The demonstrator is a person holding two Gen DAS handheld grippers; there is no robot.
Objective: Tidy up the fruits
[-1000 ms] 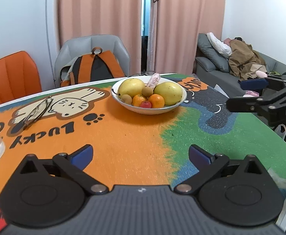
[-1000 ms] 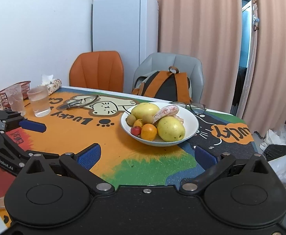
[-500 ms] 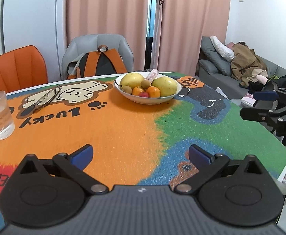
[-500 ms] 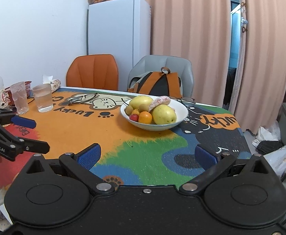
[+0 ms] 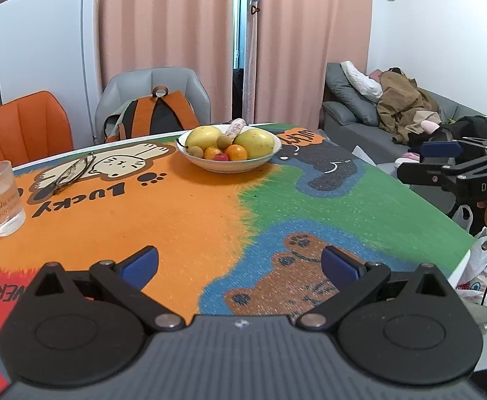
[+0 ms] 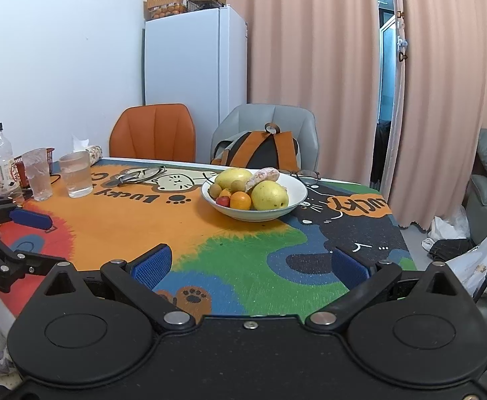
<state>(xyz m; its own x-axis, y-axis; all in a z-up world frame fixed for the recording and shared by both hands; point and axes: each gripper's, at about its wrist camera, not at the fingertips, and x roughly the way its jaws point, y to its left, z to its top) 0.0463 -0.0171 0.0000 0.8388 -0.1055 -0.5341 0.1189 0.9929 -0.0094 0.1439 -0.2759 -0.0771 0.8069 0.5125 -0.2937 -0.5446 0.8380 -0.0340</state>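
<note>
Left black two-finger gripper (image 5: 240, 261): jaws apart, empty.
Right black two-finger gripper (image 6: 250, 263): jaws apart, empty.
White ceramic bowl (image 6: 278, 211): holds the fruits (table's far side), well apart from both.

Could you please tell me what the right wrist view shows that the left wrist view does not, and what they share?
Only the right wrist view shows the plastic bottle, a second cup and the boxes on the fridge. Only the left wrist view shows the sofa with the brown coat. Both show the fruit bowl, the glasses, the water cup, the backpack and both open grippers: left gripper, right gripper.
</note>
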